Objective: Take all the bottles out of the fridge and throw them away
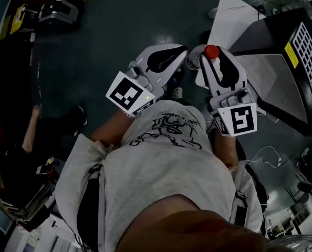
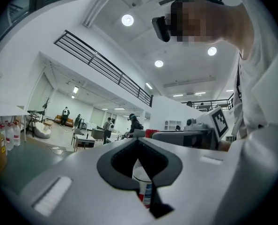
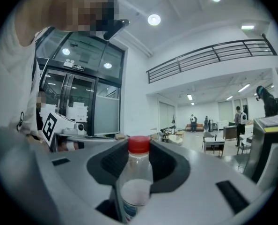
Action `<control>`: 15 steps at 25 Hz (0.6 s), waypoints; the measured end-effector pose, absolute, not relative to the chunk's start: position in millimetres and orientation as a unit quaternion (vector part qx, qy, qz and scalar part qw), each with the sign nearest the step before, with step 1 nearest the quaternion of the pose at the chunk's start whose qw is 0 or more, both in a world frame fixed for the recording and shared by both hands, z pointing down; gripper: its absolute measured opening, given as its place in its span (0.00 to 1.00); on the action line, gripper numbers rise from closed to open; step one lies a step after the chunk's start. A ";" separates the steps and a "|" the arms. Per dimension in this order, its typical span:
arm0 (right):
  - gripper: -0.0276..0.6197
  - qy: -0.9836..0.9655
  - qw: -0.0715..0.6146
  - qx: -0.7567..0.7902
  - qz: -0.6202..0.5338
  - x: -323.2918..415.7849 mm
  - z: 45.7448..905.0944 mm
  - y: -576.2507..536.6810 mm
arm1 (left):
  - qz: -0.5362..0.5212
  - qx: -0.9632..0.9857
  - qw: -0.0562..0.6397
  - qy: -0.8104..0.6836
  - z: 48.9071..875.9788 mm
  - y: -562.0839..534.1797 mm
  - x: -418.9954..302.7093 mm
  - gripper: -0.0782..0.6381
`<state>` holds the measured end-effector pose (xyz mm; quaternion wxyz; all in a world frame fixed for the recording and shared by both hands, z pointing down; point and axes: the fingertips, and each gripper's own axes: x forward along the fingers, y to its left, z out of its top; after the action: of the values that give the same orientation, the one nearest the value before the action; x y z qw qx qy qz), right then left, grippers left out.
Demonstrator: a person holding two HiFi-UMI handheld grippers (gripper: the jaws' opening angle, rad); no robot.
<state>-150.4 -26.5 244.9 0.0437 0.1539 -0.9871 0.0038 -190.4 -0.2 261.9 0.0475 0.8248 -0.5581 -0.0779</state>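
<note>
Holding 1 bottle [image 3: 135, 186] upright in my right tool [image 3: 140, 149], clamped just below its red cap [image 3: 139, 143], above the floor [image 1: 119, 30]. My left tool [image 2: 138, 140] is closed and empty. I'd stay level and squeeze no harder until I find where to drop it.

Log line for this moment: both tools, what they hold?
left tool: shut on labelled bottle | right tool: shut on red-capped bottle
</note>
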 end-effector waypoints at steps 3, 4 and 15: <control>0.26 -0.988 0.045 0.150 0.009 -149.5 256.7 -26.4 | -0.073 0.821 0.052 -0.563 273.5 -0.4 -189.0 0.12; 0.26 -0.988 0.046 0.149 0.010 -149.9 261.2 -26.0 | -0.071 0.820 0.053 -0.565 278.0 -0.3 -189.3 0.12; 0.26 -0.988 0.069 0.139 0.018 -157.5 323.7 -12.4 | -0.047 0.812 0.079 -0.577 343.2 9.7 -190.1 0.12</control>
<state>-157.5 -12.4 323.7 0.0689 0.1392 -0.9877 0.0181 -190.1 9.7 343.2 0.0787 0.8115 -0.5770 -0.0474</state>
